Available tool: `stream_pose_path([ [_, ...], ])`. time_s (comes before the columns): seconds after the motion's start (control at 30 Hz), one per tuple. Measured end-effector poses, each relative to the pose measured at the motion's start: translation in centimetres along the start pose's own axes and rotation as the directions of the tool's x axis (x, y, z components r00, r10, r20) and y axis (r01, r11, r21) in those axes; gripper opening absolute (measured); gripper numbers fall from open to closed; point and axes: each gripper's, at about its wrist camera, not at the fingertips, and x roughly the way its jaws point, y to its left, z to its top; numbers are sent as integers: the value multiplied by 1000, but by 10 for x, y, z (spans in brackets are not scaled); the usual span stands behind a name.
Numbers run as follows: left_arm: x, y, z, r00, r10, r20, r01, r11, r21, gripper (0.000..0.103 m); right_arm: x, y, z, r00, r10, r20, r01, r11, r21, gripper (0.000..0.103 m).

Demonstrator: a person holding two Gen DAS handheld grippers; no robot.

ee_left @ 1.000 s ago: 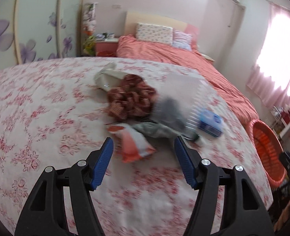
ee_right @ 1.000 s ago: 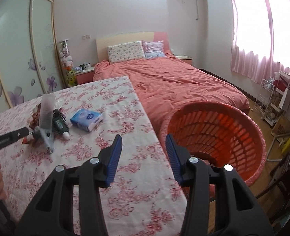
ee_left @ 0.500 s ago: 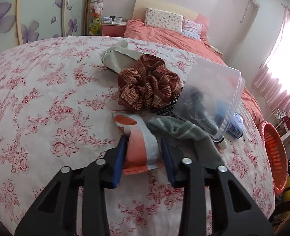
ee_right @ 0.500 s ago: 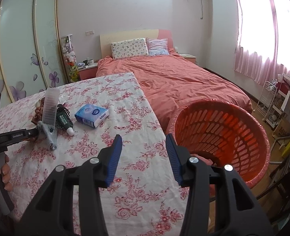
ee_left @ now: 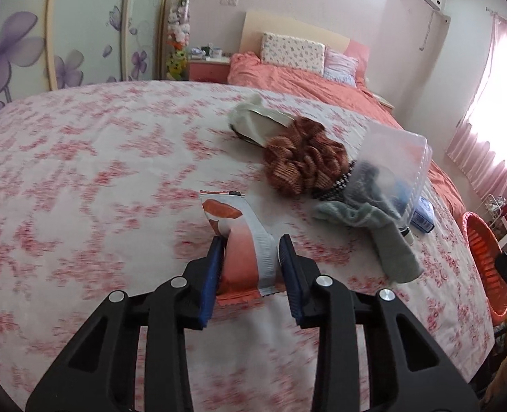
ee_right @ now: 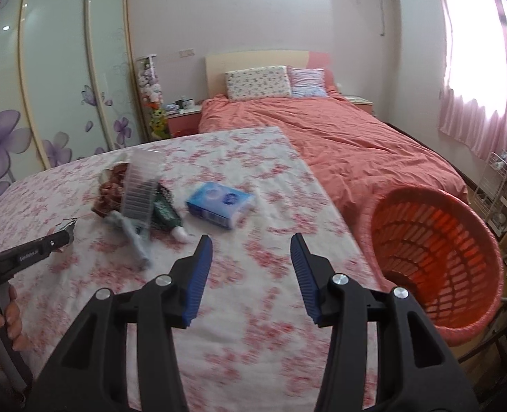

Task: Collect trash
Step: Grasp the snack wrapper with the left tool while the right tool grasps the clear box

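Wrapper (ee_left: 245,250) now lifted off tablecloth (ee_left: 81,178)

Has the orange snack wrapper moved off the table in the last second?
Yes. The snack wrapper, clamped in the left claw, now tilts up and sits farther from the brown scrunchie, which stays on the floral tablecloth.

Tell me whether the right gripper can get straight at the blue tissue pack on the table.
Probably yes. The right gripper is open and holds nothing, and the blue tissue pack lies just ahead of its fingertips on bare tablecloth, apart from the clutter to its left.
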Motion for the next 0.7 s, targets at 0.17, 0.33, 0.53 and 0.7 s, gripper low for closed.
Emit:
stream_pose_path([
  [0.17, -15, 20, 4, 999, 16, 38, -16, 1000, -21, 34, 15, 32, 13, 997, 73, -7, -73, 997, 0, 47],
  [0.33, -24, 33, 7, 998, 12, 60, -9, 999, -43, 34, 38, 64, 27, 988, 153, -22, -152, 988, 13, 58],
  [0.53, -25, 41, 8, 998, -3, 65, 7, 998, -56, 34, 73, 81, 43, 978, 201, -55, -198, 979, 51, 70],
  [0.7, -25, 44, 6, 998, -10, 62, 14, 998, -61, 34, 102, 81, 43, 962, 247, -118, -234, 966, 113, 69],
])
